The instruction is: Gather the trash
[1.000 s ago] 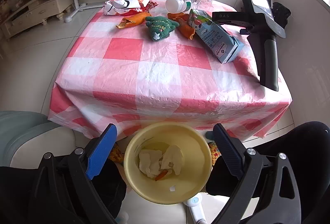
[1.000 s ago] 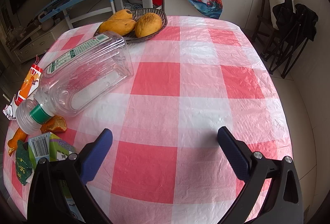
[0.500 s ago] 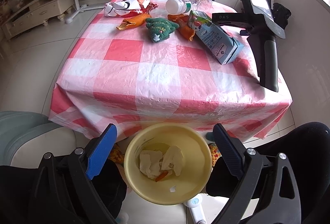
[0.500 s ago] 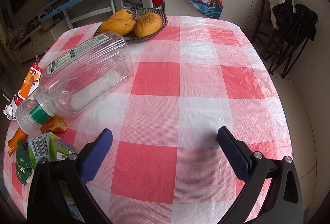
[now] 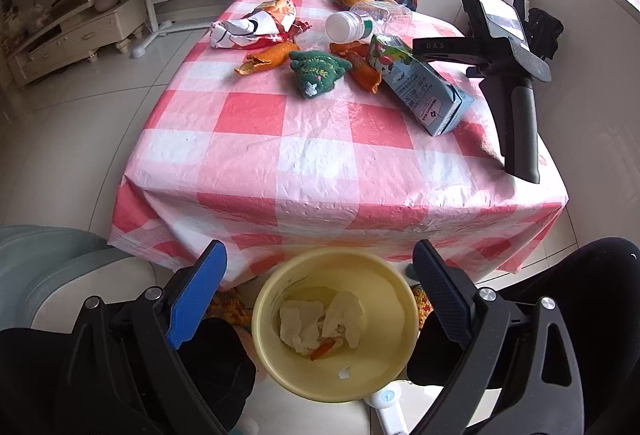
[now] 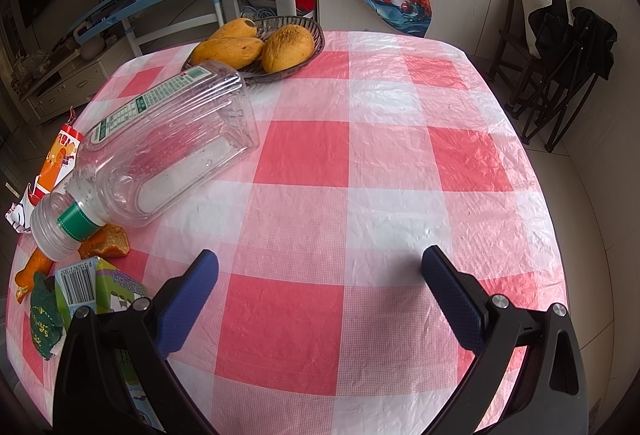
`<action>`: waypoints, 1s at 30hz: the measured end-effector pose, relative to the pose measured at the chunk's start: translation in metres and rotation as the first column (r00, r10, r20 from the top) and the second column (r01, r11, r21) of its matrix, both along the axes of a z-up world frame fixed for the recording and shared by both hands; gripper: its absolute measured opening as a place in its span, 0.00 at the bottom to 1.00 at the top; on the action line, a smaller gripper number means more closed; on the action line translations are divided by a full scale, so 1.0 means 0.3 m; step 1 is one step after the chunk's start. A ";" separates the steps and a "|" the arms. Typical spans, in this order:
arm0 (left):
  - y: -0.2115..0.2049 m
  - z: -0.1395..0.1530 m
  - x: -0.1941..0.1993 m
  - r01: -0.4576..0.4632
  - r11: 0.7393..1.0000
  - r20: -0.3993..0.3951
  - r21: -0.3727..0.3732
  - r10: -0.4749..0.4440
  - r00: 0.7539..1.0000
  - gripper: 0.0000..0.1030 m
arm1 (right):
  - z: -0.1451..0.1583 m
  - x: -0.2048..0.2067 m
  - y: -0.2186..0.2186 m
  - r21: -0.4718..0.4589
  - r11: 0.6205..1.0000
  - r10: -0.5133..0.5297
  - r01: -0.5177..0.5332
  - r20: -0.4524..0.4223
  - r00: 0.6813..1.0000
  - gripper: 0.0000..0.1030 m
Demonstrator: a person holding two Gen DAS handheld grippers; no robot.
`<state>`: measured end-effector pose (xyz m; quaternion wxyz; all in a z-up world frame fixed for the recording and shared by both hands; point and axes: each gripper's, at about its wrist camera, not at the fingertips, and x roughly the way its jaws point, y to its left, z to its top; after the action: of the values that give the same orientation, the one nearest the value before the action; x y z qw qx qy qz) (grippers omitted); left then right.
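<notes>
**Both tools wide, trash on the desk**

While I watched both wrist views, my left tool point(image 5: 316, 299) hung wide and empty over a yellow bin point(image 5: 335, 375) on the floor, just off the near edge of the desk point(image 5: 280, 155). White tissue point(image 5: 320, 323) and an orange scrap lay in the bin's bottom. On the far half of the checked cloth I saw the trash: a crumpled wrapper point(image 5: 256, 25), peel point(image 5: 266, 61) just in front of it, a green knitted toy point(image 5: 318, 73) to the right of that peel, and a carton point(image 5: 420, 87) lying on its side further right. A clear bottle point(image 5: 360, 23) lay behind the carton, its white cap pointing at me.

My right tool point(image 6: 320, 275) was also wide and held nothing, poised over bare cloth. From its view the bottle point(image 6: 160, 155) lay on its side to the left, its neck resting on a piece of peel point(image 6: 106, 241). The carton point(image 6: 94, 285) lay beside my left finger point(image 6: 188, 299); I could not tell whether they touched. Mangoes point(image 6: 256, 47) sat in a dark basket point(image 6: 308, 27) at the far edge, the bottle's base just in front of them.
</notes>
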<state>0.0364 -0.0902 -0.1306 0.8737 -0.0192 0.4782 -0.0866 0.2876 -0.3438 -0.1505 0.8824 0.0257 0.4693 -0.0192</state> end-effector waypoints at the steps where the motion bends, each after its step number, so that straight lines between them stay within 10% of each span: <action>1: 0.006 0.004 -0.001 -0.006 1.000 0.008 0.004 0.006 1.000 0.88 | 0.000 0.000 0.000 0.000 1.000 0.000 0.000 0.000 1.000 0.95; 30: 0.006 0.103 0.137 -0.089 0.992 0.140 0.091 0.076 0.987 0.89 | 0.000 -0.001 0.000 0.000 1.000 0.000 0.000 0.000 1.000 0.95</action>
<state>0.0775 -0.0883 -0.0997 0.9071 0.0095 0.4198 -0.0280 0.2872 -0.3439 -0.1504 0.8825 0.0257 0.4693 -0.0194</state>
